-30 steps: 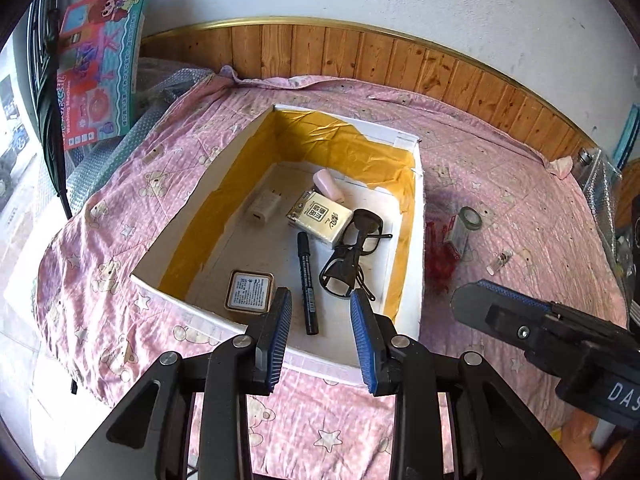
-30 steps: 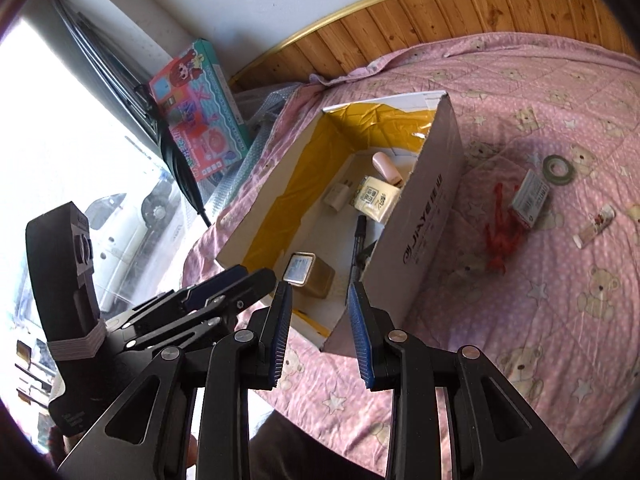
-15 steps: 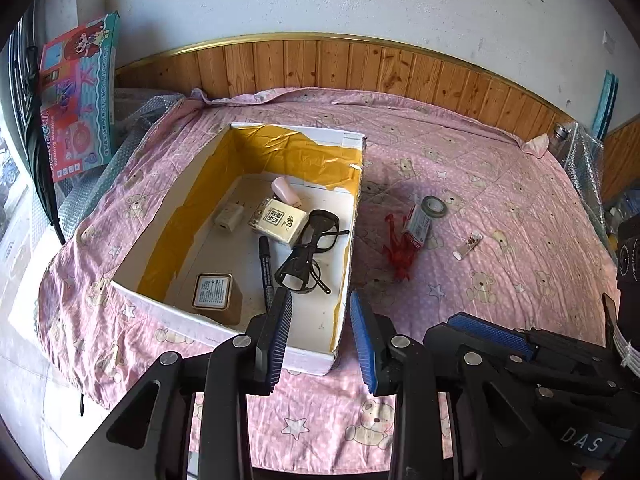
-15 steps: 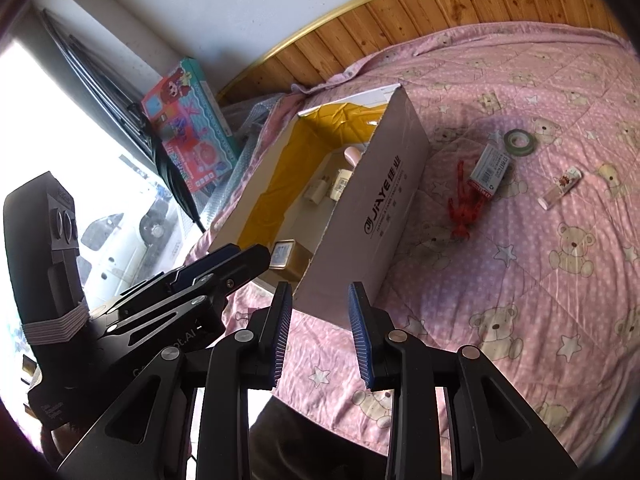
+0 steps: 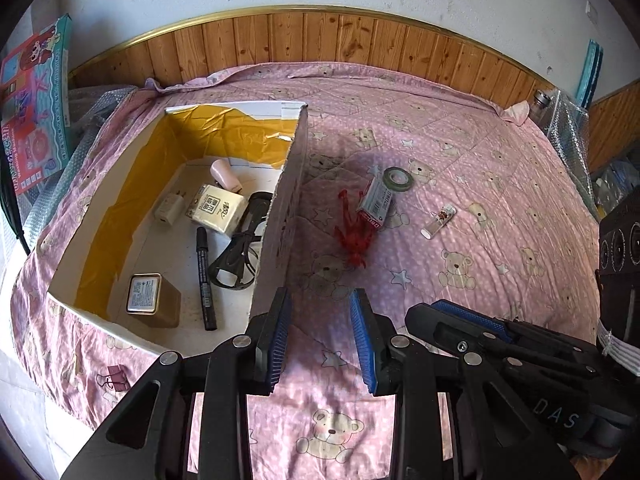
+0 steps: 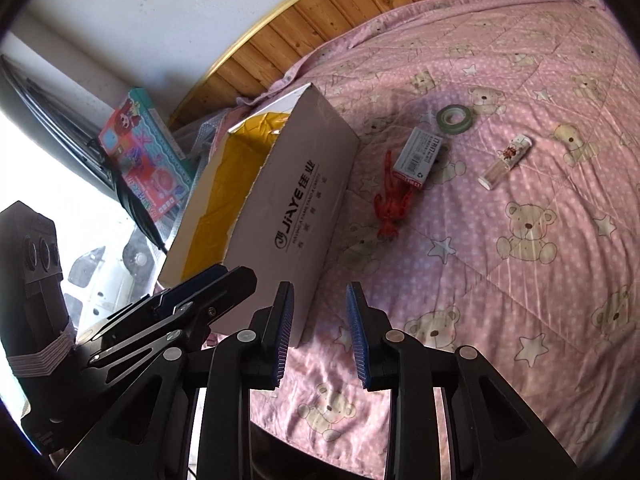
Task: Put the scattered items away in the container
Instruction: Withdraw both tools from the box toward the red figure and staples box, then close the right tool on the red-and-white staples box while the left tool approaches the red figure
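Note:
A white cardboard box with yellow lining sits on the pink bedspread. Inside lie a black marker, black glasses, a tissue pack, a white charger, a pink tube and a small tin. On the bedspread to the box's right lie a red toy figure, a small white carton, a green tape roll and a small clear tube. My left gripper hangs open and empty near the box's right front corner. My right gripper is open and empty too.
A wooden headboard and white wall run along the back. A colourful toy box leans at the left by bubble wrap. A metal flask stands at the far right corner. The bedspread's front edge lies just under both grippers.
Both grippers have pulled back and swung right, from over the box to beside its right wall. The scattered items on the bedspread now sit nearer the middle of both views.

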The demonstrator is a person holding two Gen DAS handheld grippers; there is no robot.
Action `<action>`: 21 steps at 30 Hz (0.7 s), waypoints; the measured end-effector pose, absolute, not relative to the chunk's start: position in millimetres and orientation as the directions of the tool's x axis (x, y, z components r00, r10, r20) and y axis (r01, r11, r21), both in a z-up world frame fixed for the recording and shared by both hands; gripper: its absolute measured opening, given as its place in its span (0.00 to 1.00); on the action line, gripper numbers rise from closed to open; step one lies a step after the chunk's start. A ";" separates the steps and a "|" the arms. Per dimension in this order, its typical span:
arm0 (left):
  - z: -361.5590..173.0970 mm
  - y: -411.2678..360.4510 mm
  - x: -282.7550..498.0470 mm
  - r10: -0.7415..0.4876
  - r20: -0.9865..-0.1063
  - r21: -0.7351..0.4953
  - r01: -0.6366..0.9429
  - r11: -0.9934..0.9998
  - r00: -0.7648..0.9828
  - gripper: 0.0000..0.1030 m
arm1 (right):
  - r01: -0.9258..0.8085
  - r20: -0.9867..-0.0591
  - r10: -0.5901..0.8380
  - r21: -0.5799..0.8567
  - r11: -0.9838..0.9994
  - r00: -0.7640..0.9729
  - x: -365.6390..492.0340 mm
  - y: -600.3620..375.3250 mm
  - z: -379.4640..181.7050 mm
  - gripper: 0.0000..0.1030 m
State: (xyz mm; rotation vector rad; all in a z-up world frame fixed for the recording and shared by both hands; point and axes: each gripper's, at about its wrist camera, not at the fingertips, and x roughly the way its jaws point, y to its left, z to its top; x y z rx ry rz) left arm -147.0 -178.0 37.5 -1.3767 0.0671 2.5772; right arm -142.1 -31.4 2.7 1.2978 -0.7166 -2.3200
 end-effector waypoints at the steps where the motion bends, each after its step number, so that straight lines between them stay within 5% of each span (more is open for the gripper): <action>1: 34.9 -174.6 -150.1 0.173 -0.829 -0.063 -0.219 -0.974 -0.532 0.31 | 0.073 -0.671 -0.548 0.598 -0.798 -0.499 -146.7 -27.9 0.4 0.28; 21: -23.3 -144.6 -203.0 0.180 -0.890 -0.075 -0.253 -0.965 -0.419 0.31 | -0.010 -0.784 -0.380 0.441 -0.897 -0.490 -292.3 -29.6 -45.8 0.31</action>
